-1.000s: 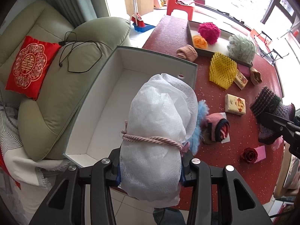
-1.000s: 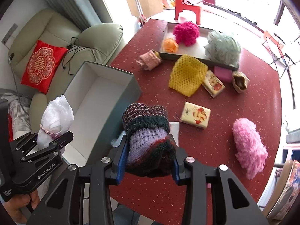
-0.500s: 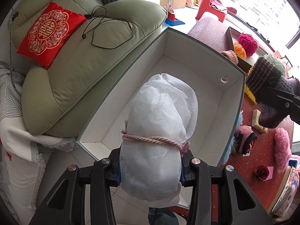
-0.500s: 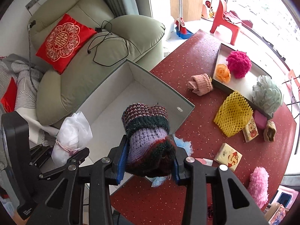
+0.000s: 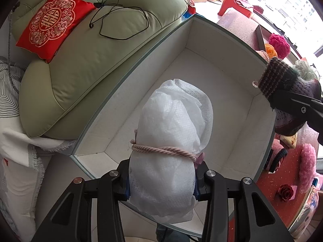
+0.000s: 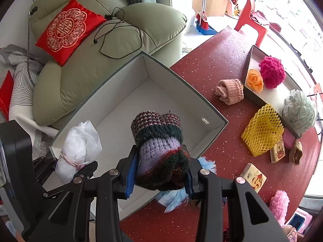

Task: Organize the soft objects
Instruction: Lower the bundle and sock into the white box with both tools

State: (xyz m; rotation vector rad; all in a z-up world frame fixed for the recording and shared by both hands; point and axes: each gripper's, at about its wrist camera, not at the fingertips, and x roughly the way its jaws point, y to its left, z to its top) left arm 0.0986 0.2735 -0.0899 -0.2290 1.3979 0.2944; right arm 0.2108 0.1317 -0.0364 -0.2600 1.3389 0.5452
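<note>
In the left wrist view the white wrapped bundle point(image 5: 169, 161) covers much of the near floor of the open box point(image 5: 201, 92), and its lower end hides the inner faces of the jaws holding it. From the right wrist view the knitted roll point(image 6: 159, 147) likewise hides the jaws' pads and part of the box's near right wall, while only frayed edges of a light blue fluffy thing point(image 6: 173, 199) show beneath it, too little to tell what it is. At the far right the green mesh puff point(image 6: 299, 109) blocks the end of the tray point(image 6: 250, 94), the print on the small cartons point(image 6: 253, 177) is too small to read, and the pink fluffy piece point(image 6: 279, 203) runs into the dark rim of the picture.
</note>
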